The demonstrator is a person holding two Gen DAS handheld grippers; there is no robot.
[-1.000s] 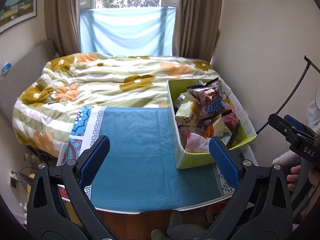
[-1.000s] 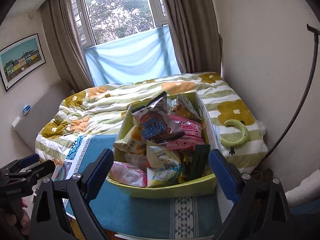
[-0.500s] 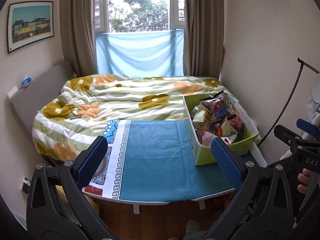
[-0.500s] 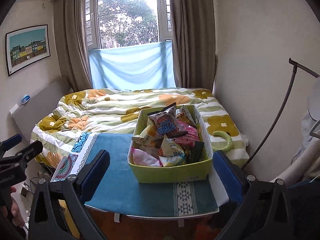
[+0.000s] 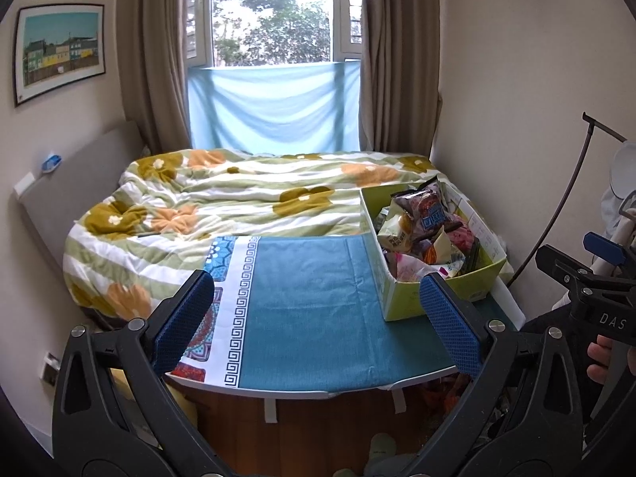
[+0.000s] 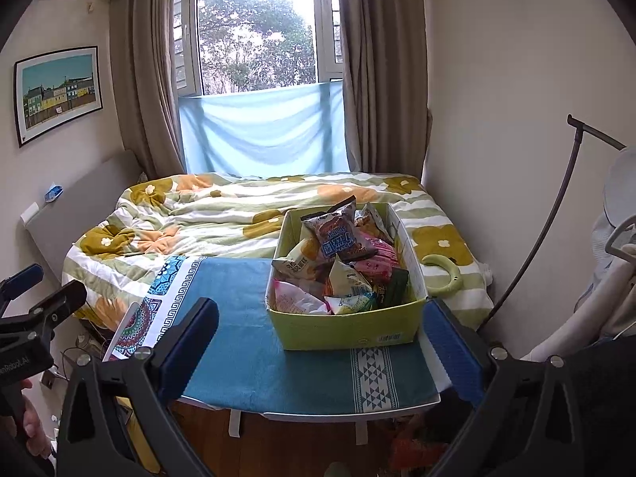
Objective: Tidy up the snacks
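Observation:
A yellow-green box (image 6: 346, 330) full of snack bags stands at the right end of a small table with a teal cloth (image 6: 254, 342). On top lies a dark brown bag with blue lettering (image 6: 338, 234); pale yellow, pink and dark green bags lie below it. The box also shows in the left wrist view (image 5: 401, 298), with the teal cloth (image 5: 314, 310) to its left. My left gripper (image 5: 318, 330) is open and empty, back from the table's near edge. My right gripper (image 6: 318, 349) is open and empty, in front of the box.
A bed with a green and orange flowered quilt (image 6: 206, 214) lies behind the table. A pale green crescent-shaped item (image 6: 445, 274) lies on the quilt right of the box. A dark stand pole (image 6: 556, 198) leans at the right wall. Wooden floor shows under the table.
Both grippers have pulled back and risen from the table. The box and table now look smaller and farther away. Both stay open and empty.

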